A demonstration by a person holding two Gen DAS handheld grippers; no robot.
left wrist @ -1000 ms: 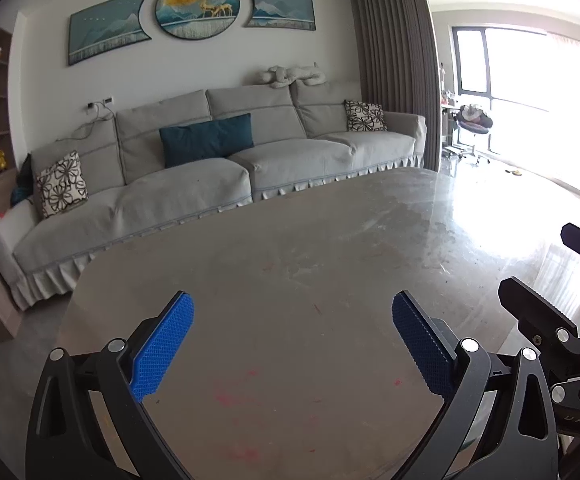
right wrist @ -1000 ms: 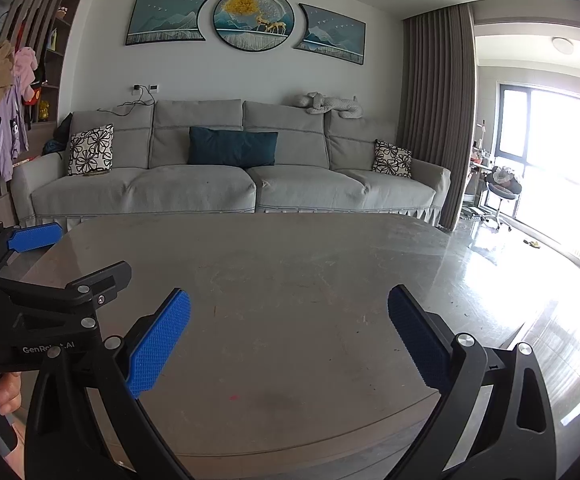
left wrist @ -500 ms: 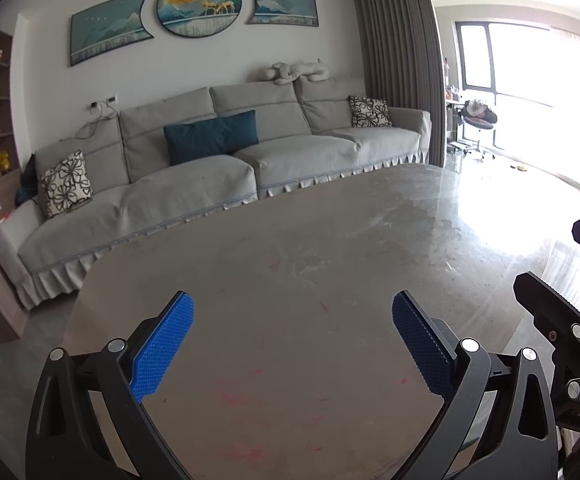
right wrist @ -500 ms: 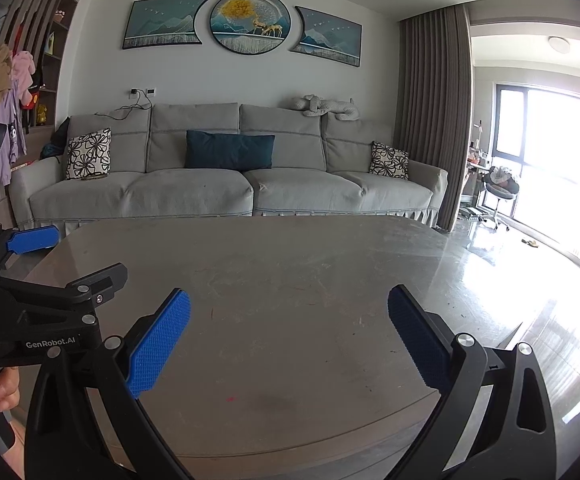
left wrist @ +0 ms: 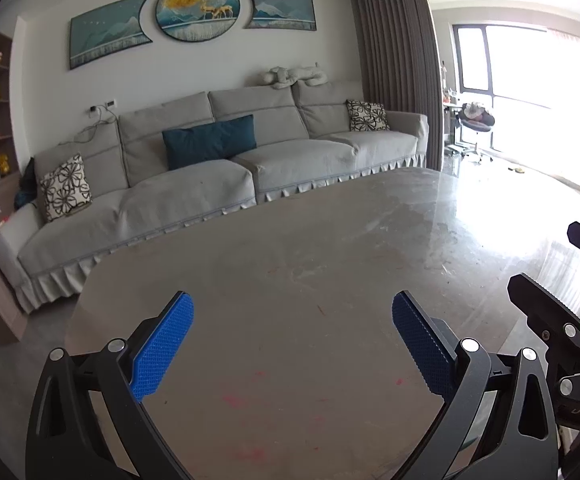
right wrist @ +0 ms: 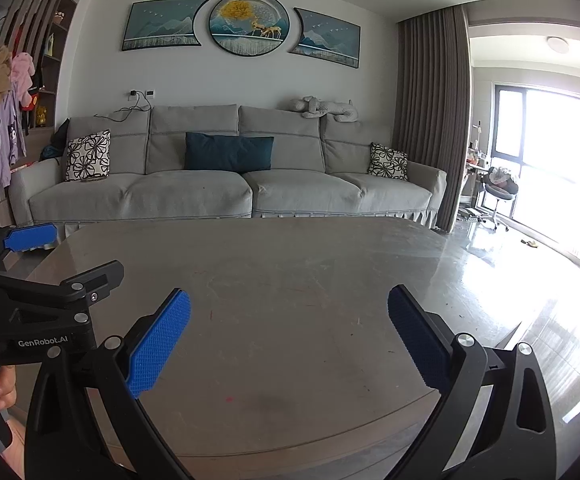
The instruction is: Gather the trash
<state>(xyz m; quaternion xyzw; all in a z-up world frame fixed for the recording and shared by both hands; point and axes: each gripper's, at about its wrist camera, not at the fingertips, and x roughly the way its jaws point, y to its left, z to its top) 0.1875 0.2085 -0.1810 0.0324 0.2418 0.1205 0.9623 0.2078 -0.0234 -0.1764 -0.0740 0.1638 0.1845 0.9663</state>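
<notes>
- Two pairs of tongs hang side by side over the near edge of the surface (right wrist: pixel 290 280), both spread wide with nothing between their blue pads.
- Left tongs (left wrist: pixel 291 344) sit low in their own view; the right tongs (right wrist: pixel 288 340) match them, and the left pair also shows at nine o'clock in the right wrist view, a hand (right wrist: pixel 0 388) gripping its handle.
- No trash shows anywhere on the surface: only faint red smears and scratches mark the grey top, from six o'clock up to the middle of both views.
- No bin or bag shows in either view, so where collected trash goes cannot be told.
- One small yellowish bit lies on the floor (right wrist: pixel 489 264) at about three o'clock in the right wrist view, near the bright window; too small to name, it could be litter.
- Beyond the surface, at twelve o'clock, stands a grey sofa (right wrist: pixel 230 188) with a teal cushion (right wrist: pixel 228 152), two flowered pillows and a pale stuffed toy on its back.
- As a judgement, this bare top fits two stages: a search for trash lying out of view, or a surface already cleared.
- Any move to come calls for looking wider, toward the floor and sofa, before the spread tongs commit to anything.
</notes>
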